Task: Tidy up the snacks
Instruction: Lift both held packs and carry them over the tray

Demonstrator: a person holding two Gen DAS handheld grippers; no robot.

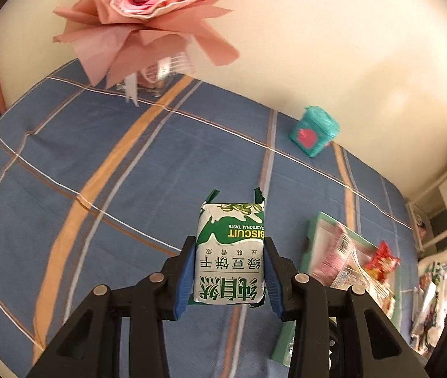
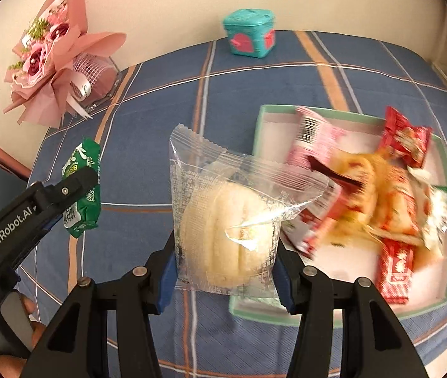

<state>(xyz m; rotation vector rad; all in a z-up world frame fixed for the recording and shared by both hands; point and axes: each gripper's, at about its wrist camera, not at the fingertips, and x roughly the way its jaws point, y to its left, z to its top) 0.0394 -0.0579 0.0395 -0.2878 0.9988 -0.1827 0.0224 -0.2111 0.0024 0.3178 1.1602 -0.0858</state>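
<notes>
Left gripper [image 1: 229,271] is clamped on a green-and-white biscuit packet [image 1: 230,252], blue pads [image 1: 185,278] pressed flat against both sides, packet held above the cloth with its print upside down to the camera. Same packet shows in the right wrist view [image 2: 82,189], pinched in the left gripper [image 2: 65,211] at the left edge, off the table surface.

Right gripper [image 2: 225,267] is pinching a clear plastic wrapper holding a pale round bun [image 2: 226,230]; pads grip the wrapper's lower sides and the crimped top edge points up and away. The bun hangs just over the near-left rim of the tray [image 2: 262,119], partly overlapping it in view.

Beyond it, the tray is a shallow green-rimmed box with a pale inside, lying on the blue plaid tablecloth [image 2: 166,100]. Inside it is a loose heap of snack packets [image 2: 377,198]: red ones, a pink one with a barcode, yellowish ones, blurred by motion so labels can't be read. In the left wrist view the tray [image 1: 313,230] sits to the right of the held biscuit packet, with the heap [image 1: 352,261] inside.

Further back, a teal box [image 2: 250,33] with red heart shapes stands near the wall, well apart from the tray; also visible here [image 1: 314,130]. At far left a pink paper-wrapped bouquet [image 2: 50,63] leans in a clear holder by the wall; also seen top-left here [image 1: 147,9].
</notes>
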